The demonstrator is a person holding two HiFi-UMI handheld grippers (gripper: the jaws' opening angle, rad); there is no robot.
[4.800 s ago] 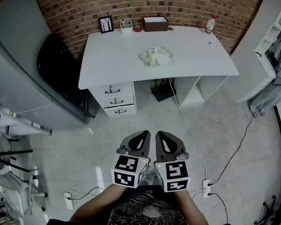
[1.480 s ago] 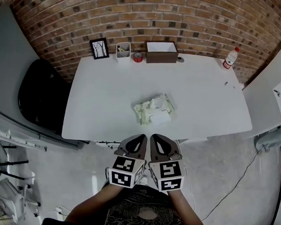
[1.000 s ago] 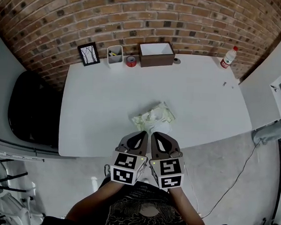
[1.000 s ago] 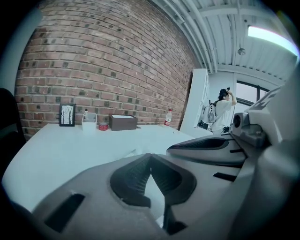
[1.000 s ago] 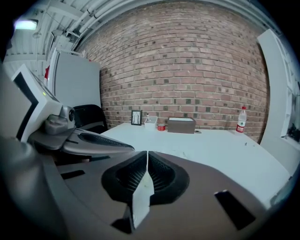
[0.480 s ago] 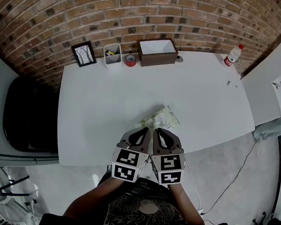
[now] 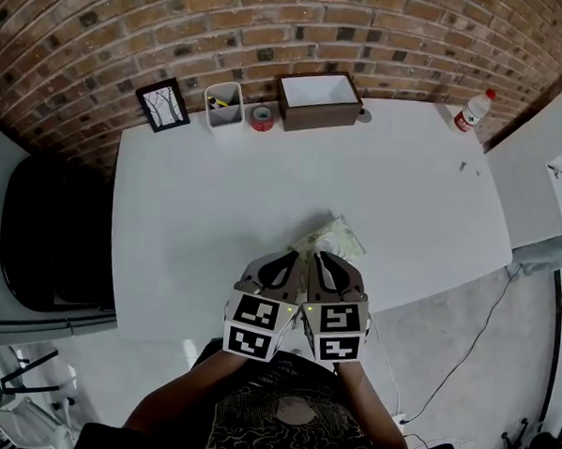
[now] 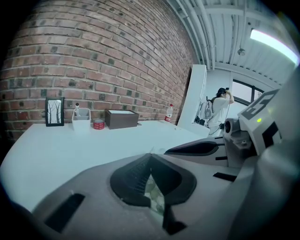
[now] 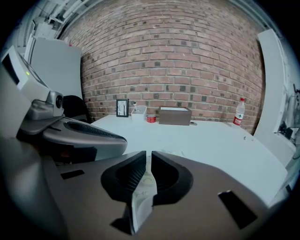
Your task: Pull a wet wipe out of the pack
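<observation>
- Wet wipe pack (image 7: 335, 238): lies on the tabletop (image 7: 197, 205) near its front edge, just ahead of both jaw tips. Its print is too small to read.
- Left hand-held gripper (image 8: 150, 155): jaw tips together, nothing held.
- Right hand-held gripper (image 9: 146, 153): narrow slit between the jaws, nothing held.
- Bottle (image 7: 472, 112): red label, unreadable, at the far right corner.
- Open room: bare tabletop to the left of the pack and beyond it. A brown box (image 7: 319, 99) stands at the far edge.

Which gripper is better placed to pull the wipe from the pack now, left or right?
Probably the right gripper: the wet wipe pack lies straight ahead of it, and its fingers stand slightly apart. The left gripper, fingers shut, points at the pack's left edge.
</observation>
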